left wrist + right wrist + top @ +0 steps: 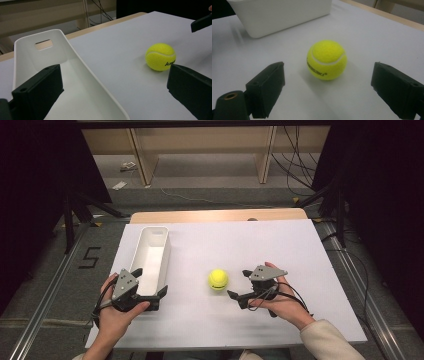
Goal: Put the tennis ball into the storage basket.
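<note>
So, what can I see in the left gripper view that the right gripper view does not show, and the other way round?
The left gripper view alone looks into the white bin: its inside, the handle slot in the far wall, and one black jaw inside it, the other outside. It also catches a jaw tip of the right gripper at its top right.

The right gripper view alone shows the bin's outer wall and its own open jaws, apart from the tennis ball on either side.

Both show the ball, the bin and the white table.
</note>
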Tool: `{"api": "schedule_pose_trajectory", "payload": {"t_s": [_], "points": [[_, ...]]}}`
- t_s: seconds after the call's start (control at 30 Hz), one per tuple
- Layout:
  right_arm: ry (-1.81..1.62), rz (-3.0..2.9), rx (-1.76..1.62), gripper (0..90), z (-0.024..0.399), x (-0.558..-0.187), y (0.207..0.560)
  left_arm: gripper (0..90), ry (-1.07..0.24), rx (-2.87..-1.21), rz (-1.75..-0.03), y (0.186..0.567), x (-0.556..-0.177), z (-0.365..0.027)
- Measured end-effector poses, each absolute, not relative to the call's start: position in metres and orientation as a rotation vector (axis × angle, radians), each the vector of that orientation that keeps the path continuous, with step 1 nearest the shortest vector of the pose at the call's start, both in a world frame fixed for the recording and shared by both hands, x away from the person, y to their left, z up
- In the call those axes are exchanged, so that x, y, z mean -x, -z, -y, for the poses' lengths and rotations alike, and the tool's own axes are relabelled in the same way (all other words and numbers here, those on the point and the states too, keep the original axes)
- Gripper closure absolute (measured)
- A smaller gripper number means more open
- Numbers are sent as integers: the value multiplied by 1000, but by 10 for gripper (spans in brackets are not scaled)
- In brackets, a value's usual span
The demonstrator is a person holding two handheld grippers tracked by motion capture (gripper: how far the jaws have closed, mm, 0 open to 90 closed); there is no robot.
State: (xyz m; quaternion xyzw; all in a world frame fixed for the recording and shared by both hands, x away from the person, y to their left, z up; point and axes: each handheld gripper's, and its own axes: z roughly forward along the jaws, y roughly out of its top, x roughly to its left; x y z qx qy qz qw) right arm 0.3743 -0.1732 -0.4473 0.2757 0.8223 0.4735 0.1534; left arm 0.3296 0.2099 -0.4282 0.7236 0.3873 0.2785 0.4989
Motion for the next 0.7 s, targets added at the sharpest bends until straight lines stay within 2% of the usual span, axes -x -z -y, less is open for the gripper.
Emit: {"api": "schedule_pose_trajectory", "payload": {"t_s": [0.7], "points": [[-1335,-2368,-801,69,158,-390,453,0,-674,-1750,-936,428,-330,-210]]}}
